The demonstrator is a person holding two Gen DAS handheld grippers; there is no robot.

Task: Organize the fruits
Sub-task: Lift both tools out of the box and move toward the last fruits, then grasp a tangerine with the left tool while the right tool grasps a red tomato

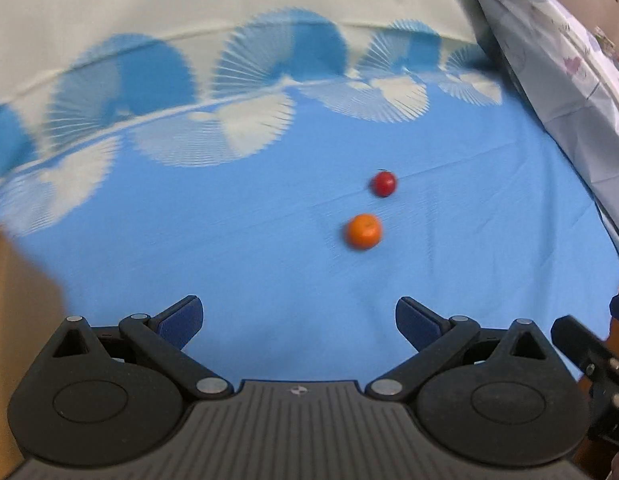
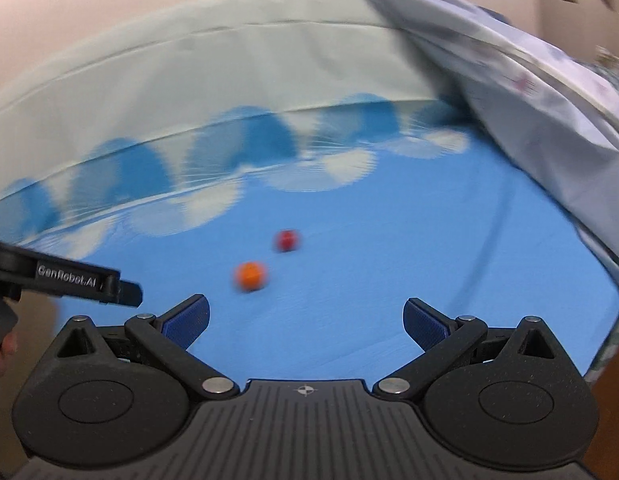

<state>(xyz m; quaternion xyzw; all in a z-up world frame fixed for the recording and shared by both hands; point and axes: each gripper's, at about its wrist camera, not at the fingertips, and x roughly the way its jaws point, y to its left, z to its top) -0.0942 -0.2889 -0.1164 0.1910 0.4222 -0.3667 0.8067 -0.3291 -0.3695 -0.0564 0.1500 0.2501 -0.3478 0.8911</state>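
Observation:
An orange mandarin [image 1: 364, 231] lies on a blue bedsheet [image 1: 229, 248], with a small red fruit [image 1: 384, 183] just behind it. In the left wrist view both sit ahead and slightly right of my left gripper [image 1: 299, 322], which is open and holds nothing. The right wrist view is blurred; there the mandarin [image 2: 251, 276] and the red fruit [image 2: 287, 240] lie ahead and to the left of my right gripper [image 2: 306, 322], also open with nothing between its fingers. The left gripper's black body [image 2: 65, 276] shows at that view's left edge.
The blue sheet [image 2: 389, 264] has a white fan pattern and a pale band [image 1: 213, 4] at the far side. A crumpled grey-white quilt [image 1: 557, 80] is heaped along the right. A wooden edge [image 1: 13, 320] lies at the left. A hand [image 2: 1, 356] holds the left gripper.

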